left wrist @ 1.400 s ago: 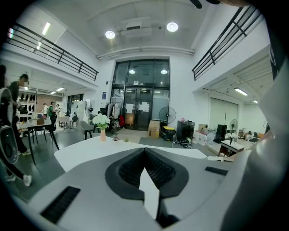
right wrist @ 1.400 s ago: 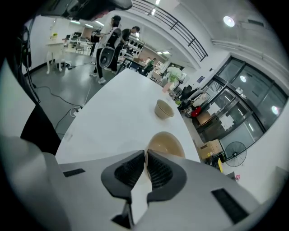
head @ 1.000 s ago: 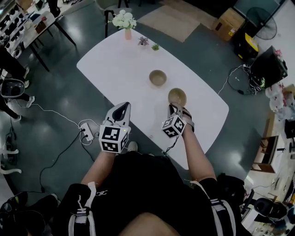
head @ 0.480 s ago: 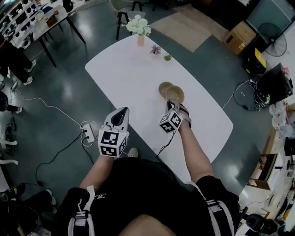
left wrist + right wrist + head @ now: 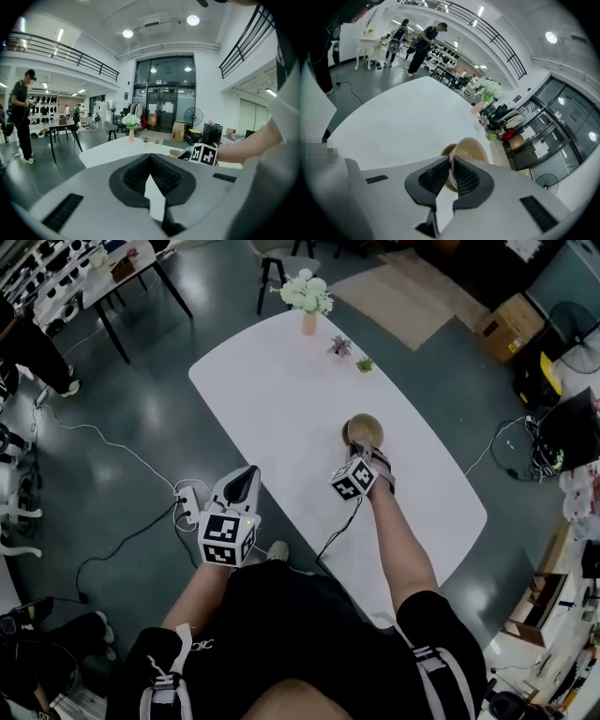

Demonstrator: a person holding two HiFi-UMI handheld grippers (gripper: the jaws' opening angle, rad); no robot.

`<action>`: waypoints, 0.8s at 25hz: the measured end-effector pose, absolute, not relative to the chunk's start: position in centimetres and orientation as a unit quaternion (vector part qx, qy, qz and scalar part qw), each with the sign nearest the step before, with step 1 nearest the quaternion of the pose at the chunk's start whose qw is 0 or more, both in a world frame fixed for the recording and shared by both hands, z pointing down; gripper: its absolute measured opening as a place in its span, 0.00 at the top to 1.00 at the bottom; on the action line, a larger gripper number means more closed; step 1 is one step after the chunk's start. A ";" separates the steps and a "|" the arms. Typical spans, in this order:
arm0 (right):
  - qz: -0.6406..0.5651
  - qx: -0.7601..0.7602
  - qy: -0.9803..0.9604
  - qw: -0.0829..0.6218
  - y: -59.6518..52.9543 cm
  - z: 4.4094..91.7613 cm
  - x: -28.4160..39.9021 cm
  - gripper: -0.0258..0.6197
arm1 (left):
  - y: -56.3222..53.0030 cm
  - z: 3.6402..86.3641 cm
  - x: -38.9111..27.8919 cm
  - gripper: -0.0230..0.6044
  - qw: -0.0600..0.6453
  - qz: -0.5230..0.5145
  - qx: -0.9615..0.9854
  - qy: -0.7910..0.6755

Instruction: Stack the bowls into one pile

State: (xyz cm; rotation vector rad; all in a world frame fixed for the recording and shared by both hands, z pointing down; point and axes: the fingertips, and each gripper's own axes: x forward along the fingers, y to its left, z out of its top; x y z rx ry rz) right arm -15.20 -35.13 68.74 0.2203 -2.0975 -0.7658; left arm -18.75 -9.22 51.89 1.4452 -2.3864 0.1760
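Black short-sleeved clothing (image 5: 300, 624) with white straps (image 5: 165, 681) was worn. Left gripper (image 5: 246, 474) and right gripper (image 5: 366, 452) were cased pale grey, each fitted with a black-and-white marker cube (image 5: 223, 538).

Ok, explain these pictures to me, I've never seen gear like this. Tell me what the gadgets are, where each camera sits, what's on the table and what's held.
There is no robot here. A person holds a two-jaw gripper in each hand, and the marker cubes are part of those grippers. The head view looks down from a camera on the person's head. The other two views come from cameras that ride on the grippers and look along their jaws. On the white table stand a vase of flowers, two small plants and two tan bowls. The right gripper is shut on the rim of one bowl, right over the second bowl. I cannot tell whether it rests in it yet. The left gripper is shut and empty, off to the side.
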 end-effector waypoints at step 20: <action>0.005 0.202 -0.953 0.226 -32.8 58.7 -8.9 0.91 | -8.7 49.6 -14.5 0.94 0.148 0.053 0.538 -0.828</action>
